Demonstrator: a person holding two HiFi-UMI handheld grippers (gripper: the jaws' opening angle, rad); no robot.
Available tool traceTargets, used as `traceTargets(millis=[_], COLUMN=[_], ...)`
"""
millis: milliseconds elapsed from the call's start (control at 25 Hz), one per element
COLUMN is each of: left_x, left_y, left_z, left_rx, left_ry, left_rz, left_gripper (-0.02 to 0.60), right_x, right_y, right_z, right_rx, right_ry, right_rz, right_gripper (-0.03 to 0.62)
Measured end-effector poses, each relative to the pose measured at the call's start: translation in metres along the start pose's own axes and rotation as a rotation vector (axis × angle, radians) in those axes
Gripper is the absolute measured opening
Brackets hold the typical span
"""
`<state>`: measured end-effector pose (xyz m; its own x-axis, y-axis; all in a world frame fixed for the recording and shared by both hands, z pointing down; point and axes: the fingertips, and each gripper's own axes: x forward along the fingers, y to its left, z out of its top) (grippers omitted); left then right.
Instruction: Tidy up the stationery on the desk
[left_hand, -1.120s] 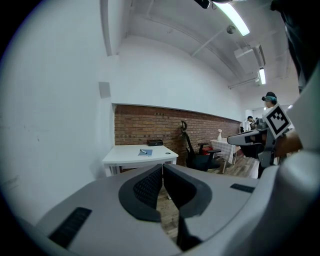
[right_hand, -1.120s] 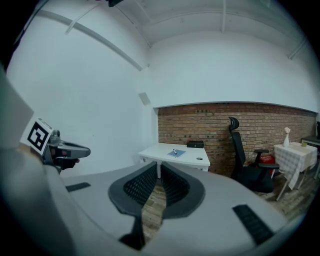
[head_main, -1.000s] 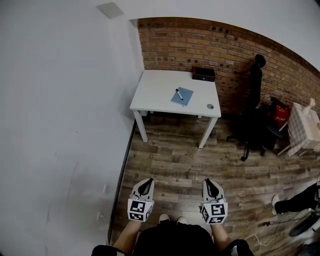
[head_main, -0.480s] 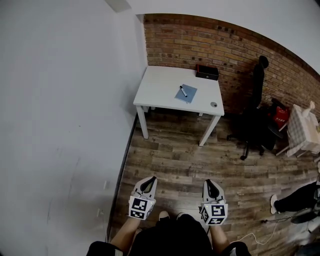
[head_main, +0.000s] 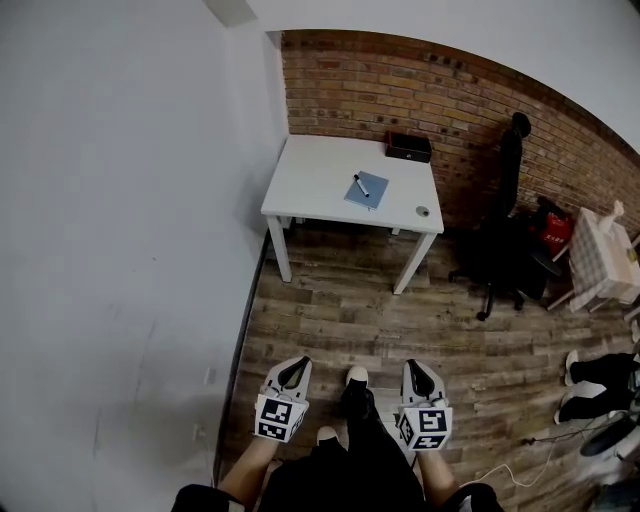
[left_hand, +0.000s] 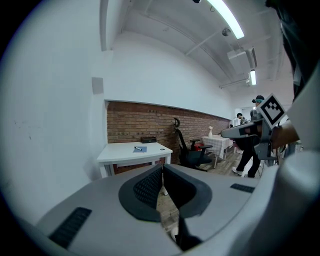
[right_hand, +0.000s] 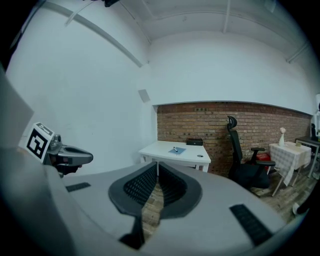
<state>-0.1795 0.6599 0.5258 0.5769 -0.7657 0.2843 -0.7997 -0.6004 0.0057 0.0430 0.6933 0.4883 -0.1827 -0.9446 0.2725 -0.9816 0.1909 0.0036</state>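
A white desk (head_main: 315, 185) stands far ahead against the brick wall. On it lie a blue notebook (head_main: 367, 189) with a pen (head_main: 360, 184) across it, a black box (head_main: 409, 147) at the back edge and a small round object (head_main: 422, 211) near the front right corner. My left gripper (head_main: 293, 371) and right gripper (head_main: 418, 372) hang low over the wooden floor, well short of the desk, both shut and empty. The left gripper view shows the desk (left_hand: 125, 152) beyond the closed tips (left_hand: 163, 167). The right gripper view shows the notebook (right_hand: 176, 150) past its tips (right_hand: 157, 165).
A black office chair (head_main: 505, 250) stands right of the desk, with a red bag (head_main: 558, 226) and a cloth-covered small table (head_main: 610, 255) further right. A person's legs (head_main: 600, 372) show at the right edge. A white wall (head_main: 120, 250) runs along the left.
A foot has stepped forward between the two grippers. The person's legs at the right edge have shifted. Both grippers stay low and shut.
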Motion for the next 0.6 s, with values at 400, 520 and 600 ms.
traceTargets(millis=[400,520,600], left_x=[0.038,0.059,0.075], left_y=[0.013,0.020,0.030], left_z=[-0.007,-0.004,0.001], left_rx=[0.004,0.015,0.016], left_ry=[0.014,0.023,0.022], left_rz=[-0.001,-0.006,-0.003], left_gripper=[0.018,0.018,0.018], right_x=[0.034,0.055,0.074], right_y=[-0.019,-0.026,-0.031], right_z=[-0.008,-0.008,-0.008], right_rx=[0.023,0.035,0.043], right_ry=[0.009,0.009,0.015], right_rz=[0.000,0.007,0.013], right_gripper=[0.025,0.025,0.025])
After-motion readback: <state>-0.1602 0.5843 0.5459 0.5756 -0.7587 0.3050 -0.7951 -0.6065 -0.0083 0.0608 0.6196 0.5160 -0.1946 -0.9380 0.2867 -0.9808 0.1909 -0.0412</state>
